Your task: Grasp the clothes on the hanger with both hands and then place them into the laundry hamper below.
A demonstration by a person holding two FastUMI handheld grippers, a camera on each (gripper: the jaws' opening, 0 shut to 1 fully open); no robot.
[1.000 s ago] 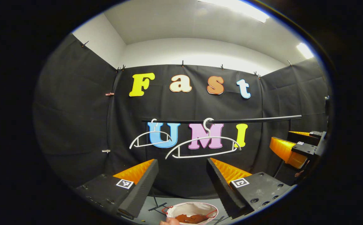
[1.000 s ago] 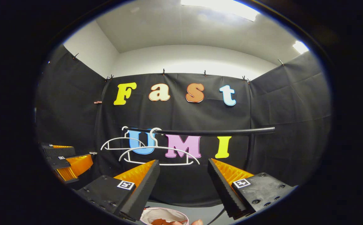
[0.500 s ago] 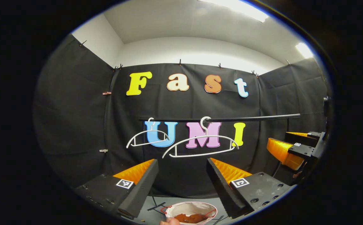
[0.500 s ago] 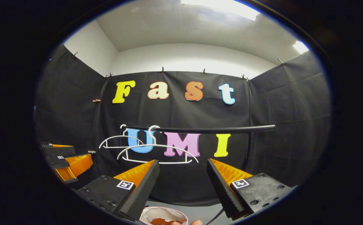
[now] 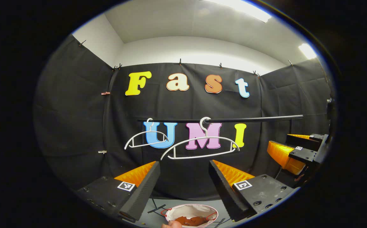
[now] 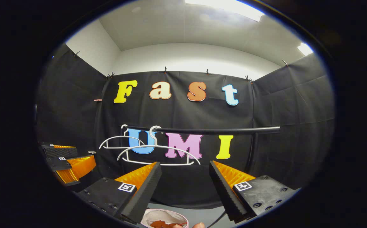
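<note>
We see both grippers, left gripper point(image 5: 183, 185) and right gripper point(image 6: 183, 185), spread wide, holding nothing. Rust-coloured clothes point(image 5: 192, 220) lie in the laundry hamper point(image 5: 174, 211) below; two hangers point(image 5: 199, 147) bare on the rail point(image 5: 250, 119).

Two white hangers point(image 5: 199, 147) hung bare on the black rail point(image 5: 250, 119); rust-brown clothes point(image 5: 191, 220) lay inside the white hamper point(image 5: 174, 211) below.

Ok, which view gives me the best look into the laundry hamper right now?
The left gripper view: the laundry hamper shows its whole rim, with reddish-brown clothes inside. The right gripper view catches part of it, cut off at the bottom edge.
</note>
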